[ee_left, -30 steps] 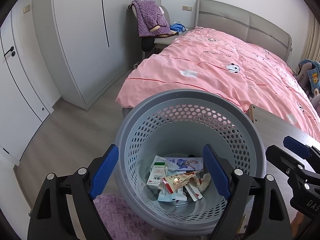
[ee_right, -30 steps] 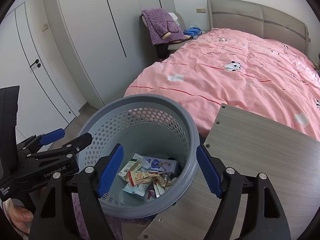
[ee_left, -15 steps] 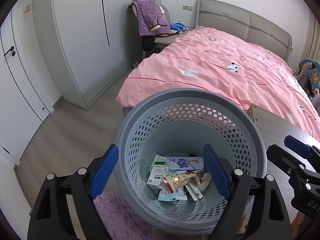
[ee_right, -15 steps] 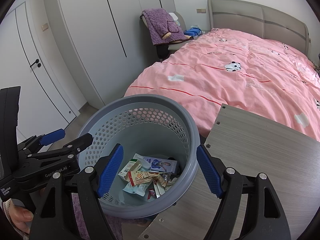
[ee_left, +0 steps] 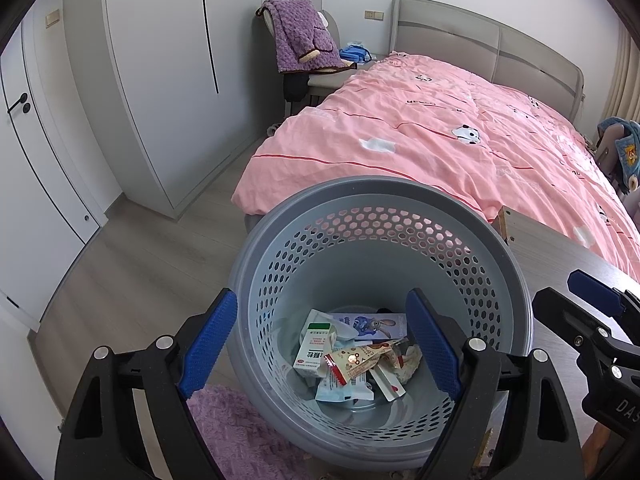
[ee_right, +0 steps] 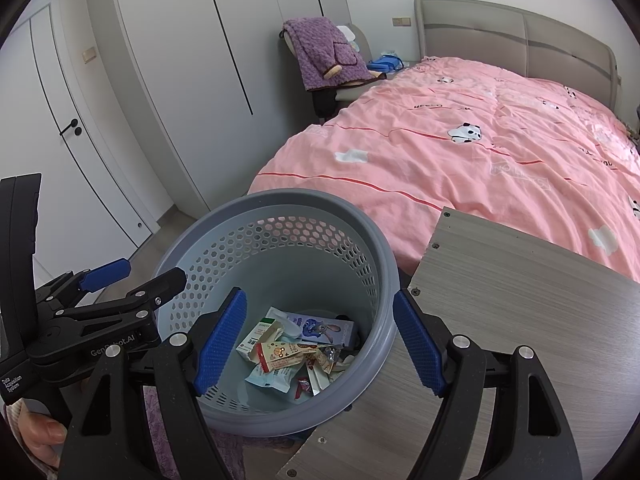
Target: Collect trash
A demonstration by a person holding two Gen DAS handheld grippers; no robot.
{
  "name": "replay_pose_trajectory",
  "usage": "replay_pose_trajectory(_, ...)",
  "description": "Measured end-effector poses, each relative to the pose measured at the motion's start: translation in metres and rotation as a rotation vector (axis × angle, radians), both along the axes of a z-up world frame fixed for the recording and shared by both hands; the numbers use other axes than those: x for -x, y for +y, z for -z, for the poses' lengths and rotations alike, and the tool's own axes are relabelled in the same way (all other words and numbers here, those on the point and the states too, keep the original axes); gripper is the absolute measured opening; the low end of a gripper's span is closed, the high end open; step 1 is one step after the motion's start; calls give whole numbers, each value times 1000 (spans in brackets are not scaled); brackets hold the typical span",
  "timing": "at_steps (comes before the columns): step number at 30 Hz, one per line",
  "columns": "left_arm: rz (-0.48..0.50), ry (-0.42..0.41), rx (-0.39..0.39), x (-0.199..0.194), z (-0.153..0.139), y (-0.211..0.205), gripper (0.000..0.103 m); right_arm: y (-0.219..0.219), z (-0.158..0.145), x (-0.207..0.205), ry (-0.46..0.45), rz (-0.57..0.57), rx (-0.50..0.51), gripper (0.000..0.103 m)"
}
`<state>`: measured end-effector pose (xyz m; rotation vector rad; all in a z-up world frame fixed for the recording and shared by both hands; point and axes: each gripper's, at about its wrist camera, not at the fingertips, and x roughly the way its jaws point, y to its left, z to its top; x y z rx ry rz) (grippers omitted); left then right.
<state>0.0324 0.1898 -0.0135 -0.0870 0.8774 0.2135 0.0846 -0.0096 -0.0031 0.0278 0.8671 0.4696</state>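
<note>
A grey perforated waste basket (ee_left: 516, 264) stands on the floor beside the table; it also shows in the right wrist view (ee_right: 384, 264). Inside lies a pile of trash (ee_left: 352, 356): a white and green box, snack wrappers, a cartoon-printed pack, also seen in the right wrist view (ee_right: 292, 352). My left gripper (ee_left: 320, 336) is open and empty, hovering above the basket's near side. My right gripper (ee_right: 318, 340) is open and empty, above the basket's right rim. Each gripper shows in the other's view, the right one (ee_left: 576, 300) and the left one (ee_right: 136, 276).
A grey wood-grain table (ee_right: 520, 320) lies right of the basket. A bed with a pink duvet (ee_left: 460, 152) stands behind. A chair with a purple blanket (ee_left: 300, 40), white wardrobes (ee_left: 160, 80) and a purple rug (ee_left: 240, 440) are around.
Both grippers have barely moved; the views have shifted very slightly. Basket and trash are unchanged.
</note>
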Motion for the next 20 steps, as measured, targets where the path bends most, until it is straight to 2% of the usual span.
replay_pose_trajectory(20, -6, -7, -3, 1, -1, -1, 82, 0, -1, 1, -1, 0, 1, 74)
